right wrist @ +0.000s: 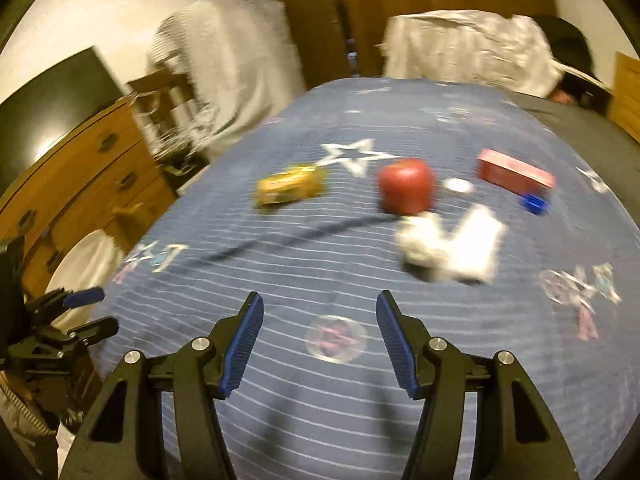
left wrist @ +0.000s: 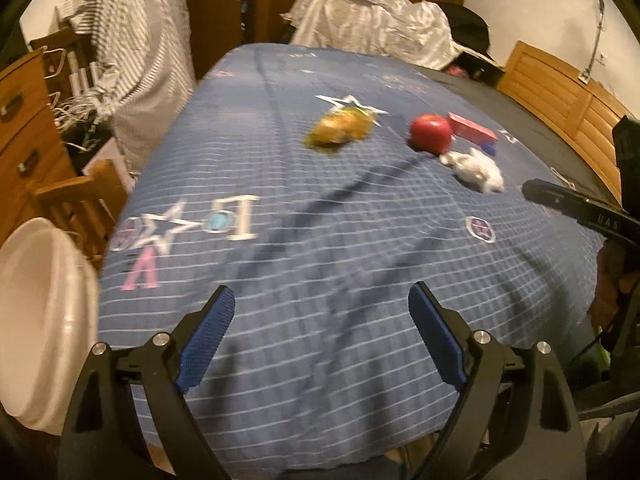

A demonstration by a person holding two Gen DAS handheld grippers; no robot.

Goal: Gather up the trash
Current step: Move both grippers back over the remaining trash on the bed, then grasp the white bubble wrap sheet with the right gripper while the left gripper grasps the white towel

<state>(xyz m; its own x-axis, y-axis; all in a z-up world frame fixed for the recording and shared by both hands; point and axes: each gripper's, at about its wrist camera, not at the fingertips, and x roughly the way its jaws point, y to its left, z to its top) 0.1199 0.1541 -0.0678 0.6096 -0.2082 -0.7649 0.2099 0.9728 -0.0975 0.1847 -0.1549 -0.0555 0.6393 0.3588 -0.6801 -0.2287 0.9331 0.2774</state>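
Where the blue checked bedspread (left wrist: 320, 280) covers the bed, the trash lies toward its far right side: a yellowish wrapper (left wrist: 340, 128), a crumpled white tissue (right wrist: 448, 248), with a red apple (right wrist: 406, 186) between them. Both the left hand-held gripper (left wrist: 322, 312) and right hand-held gripper (right wrist: 320, 320) gape empty above bare cloth. A white bin (left wrist: 36, 312) sits at the left edge.

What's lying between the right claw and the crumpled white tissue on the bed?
Only bare blue bedspread. In the right wrist view nothing sits between the open right claw and the crumpled white tissue, which lies ahead and to its right.
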